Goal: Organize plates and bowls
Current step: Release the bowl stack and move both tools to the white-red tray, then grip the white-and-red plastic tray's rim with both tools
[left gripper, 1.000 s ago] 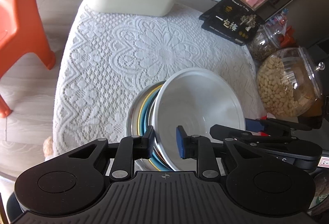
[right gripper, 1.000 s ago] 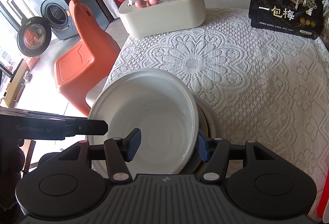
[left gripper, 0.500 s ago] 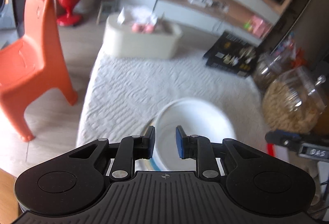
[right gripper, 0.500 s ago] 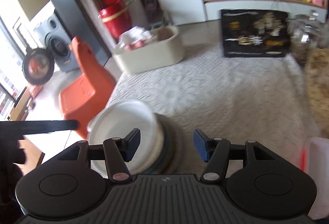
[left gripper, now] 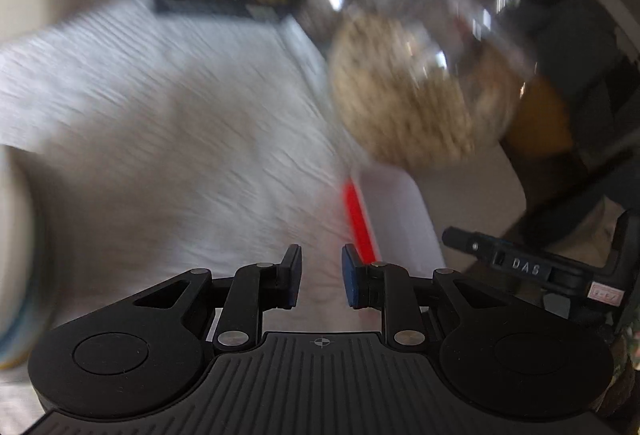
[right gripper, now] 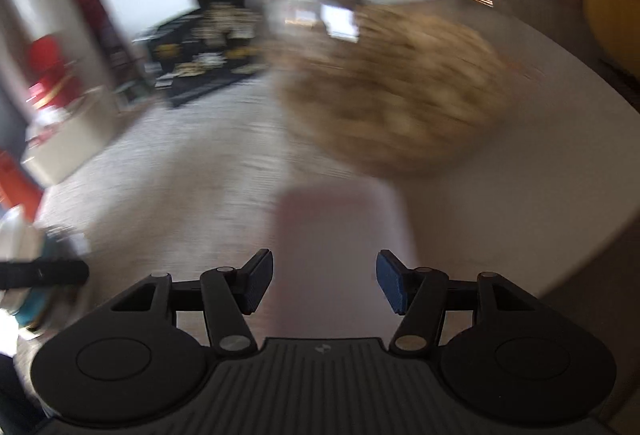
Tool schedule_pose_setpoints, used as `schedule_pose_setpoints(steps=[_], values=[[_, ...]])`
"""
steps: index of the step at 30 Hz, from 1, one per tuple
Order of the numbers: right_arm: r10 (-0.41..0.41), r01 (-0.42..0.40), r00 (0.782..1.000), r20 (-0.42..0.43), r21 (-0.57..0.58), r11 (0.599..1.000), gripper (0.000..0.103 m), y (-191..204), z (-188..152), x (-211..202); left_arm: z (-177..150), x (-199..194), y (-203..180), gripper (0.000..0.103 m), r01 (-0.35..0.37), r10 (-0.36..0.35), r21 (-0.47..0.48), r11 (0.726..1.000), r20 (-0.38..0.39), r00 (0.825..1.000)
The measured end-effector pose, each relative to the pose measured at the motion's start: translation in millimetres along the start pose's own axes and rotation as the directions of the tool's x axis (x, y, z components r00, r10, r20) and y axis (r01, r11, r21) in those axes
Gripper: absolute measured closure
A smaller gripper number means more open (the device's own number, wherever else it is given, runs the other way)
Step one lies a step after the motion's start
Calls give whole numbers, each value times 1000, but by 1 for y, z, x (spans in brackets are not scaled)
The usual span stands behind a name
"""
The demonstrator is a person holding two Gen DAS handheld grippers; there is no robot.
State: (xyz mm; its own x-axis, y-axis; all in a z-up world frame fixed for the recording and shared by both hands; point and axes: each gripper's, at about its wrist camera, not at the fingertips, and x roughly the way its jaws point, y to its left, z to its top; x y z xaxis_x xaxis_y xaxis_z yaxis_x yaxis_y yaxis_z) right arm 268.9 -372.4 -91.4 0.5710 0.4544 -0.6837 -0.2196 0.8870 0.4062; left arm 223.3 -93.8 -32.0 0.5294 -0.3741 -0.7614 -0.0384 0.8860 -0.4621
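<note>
Filling the blurred clear glass jar [left gripper: 416, 87] are tan nuts; left gripper [left gripper: 320, 277] narrowly parted, right gripper [right gripper: 325, 283] wide, both empty.

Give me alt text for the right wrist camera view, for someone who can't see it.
The right gripper, jaws open and holding nothing, hangs over a table covered in white lace cloth, the whole view smeared by motion blur. Ahead sits a large clear glass jar of tan nuts; the stacked white and teal dishes lie at far left.
</note>
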Motion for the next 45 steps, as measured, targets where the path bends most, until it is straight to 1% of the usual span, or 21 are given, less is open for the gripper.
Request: schedule_pose_setpoints(steps=[2,4,6,8,9,10,11,12,16,19,22,23,26,30,32,36,41,45], values=[[-23,24,1000,-16,44,999,45,-22,-2,13,1,33,-14,79,7,-7,9,1000,-42,999],[-42,45,998,-35,79,996,46,-36,-2,30,1,58,-27,79,15,-13,21,1000,-64,998],[-24,29,998,-56,106,994,47,-45,-4,44,0,74,-38,79,17,-14,38,999,-66,998],[25,-15,996,-82,124,992,54,-50,-6,56,-1,81,-42,79,-7,11,64,998,-55,998],[50,-37,994,-95,129,991,56,-49,-7,63,-2,86,-44,79,-31,35,81,996,-50,998],[64,-50,992,-107,131,990,60,-47,-7,70,0,91,-48,79,-60,65,98,993,-45,997],[76,-61,990,-118,127,990,67,-43,-7,74,0,96,-49,79,-88,93,115,989,-41,995],[82,-67,989,-125,119,991,69,-40,-8,77,-1,99,-50,79,-103,109,126,987,-39,993],[77,-69,991,-108,74,995,70,-25,-7,72,-1,102,-41,79,-97,103,127,987,-41,994],[142,-132,982,-122,89,987,70,-11,-10,69,-4,96,-34,79,-102,109,140,985,-44,993],[174,-168,977,-122,59,984,70,14,-23,64,-15,81,-25,79,-178,183,168,970,-12,983],[188,-183,975,-121,47,982,70,25,-28,63,-19,74,-18,79,-197,200,162,967,1,980],[231,-231,965,-125,17,973,69,55,-44,61,-33,48,10,79,-223,222,95,970,21,975],[270,-275,952,-147,-18,961,69,99,-63,68,-57,14,47,80,-244,244,1,970,24,969],[278,-288,948,-157,-43,957,68,119,-73,68,-70,1,63,82,-238,239,-46,970,25,971],[256,-272,959,-125,-138,952,68,153,-89,60,-84,-9,85,82,-224,227,-100,969,15,974],[202,-212,977,-72,-210,954,68,166,-104,55,-86,-5,91,82,-221,224,-109,969,21,974],[151,-162,986,-64,-234,959,67,168,-103,55,-87,-7,92,82,-199,204,-107,974,37,978]])
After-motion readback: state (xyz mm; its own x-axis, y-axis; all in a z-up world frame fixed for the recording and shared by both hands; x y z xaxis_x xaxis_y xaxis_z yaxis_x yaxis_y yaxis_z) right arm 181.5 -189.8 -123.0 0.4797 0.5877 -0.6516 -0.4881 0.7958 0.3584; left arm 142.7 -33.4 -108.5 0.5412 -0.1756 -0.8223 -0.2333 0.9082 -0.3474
